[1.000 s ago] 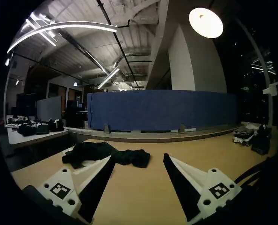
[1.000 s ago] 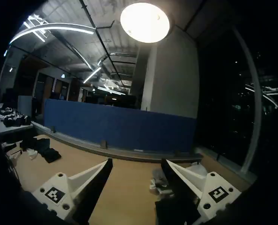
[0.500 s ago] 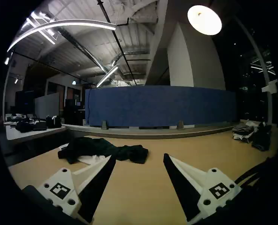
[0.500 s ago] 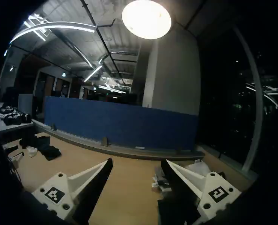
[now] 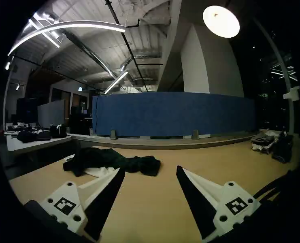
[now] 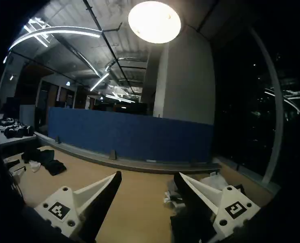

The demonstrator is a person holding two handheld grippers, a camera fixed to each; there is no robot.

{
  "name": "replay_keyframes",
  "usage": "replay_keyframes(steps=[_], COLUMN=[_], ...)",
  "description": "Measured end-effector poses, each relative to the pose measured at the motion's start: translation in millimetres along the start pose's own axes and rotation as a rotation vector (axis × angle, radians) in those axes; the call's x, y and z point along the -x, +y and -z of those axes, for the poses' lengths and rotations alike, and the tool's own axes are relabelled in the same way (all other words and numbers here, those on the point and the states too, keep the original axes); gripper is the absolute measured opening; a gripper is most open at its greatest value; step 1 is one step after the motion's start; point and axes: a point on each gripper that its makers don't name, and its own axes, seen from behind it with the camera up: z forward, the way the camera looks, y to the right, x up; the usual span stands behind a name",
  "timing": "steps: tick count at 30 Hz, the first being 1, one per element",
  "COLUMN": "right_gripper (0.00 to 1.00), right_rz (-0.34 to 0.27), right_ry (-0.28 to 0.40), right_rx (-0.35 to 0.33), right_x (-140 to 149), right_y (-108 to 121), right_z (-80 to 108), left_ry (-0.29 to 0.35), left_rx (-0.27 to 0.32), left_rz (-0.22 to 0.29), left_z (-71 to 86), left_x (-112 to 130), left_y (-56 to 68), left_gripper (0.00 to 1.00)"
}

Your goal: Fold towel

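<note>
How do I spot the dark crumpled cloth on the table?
Find the long blue partition behind the wooden table. Before its left end lies the dark cloth, crumpled. Unlike the stacked pile at far right, it sprawls low and dark green.

Straight ahead I see a blue partition (image 5: 170, 115) behind the wooden tabletop (image 5: 158, 202), a round lamp (image 5: 221, 21) glowing overhead, dark windows (image 6: 247, 121) to the right.

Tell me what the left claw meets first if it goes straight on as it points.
Probably the right end of the dark towel on the table, ahead of the open left claw; depth is unclear.
</note>
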Motion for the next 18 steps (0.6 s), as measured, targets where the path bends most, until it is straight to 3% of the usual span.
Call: replay_keyframes(steps=[12,18], right_gripper=[1.0,1.0], right_rz=[-0.052,-0.106], right_ry=[-0.003,0.008], right_rx=[-0.011,-0.009], right_x=[1.1,7.0], right_y=[20.1,34.3], right_z=[9.8,10.9], left_ry=[0.001,0.001], left_rx=[0.0,0.0], left_rz=[-0.002,-0.002], left_z=[-0.1,-1.1], left_x=[0.1,-0.1], left_y=[-0.3,-0.8], left_gripper=[0.95,0.95])
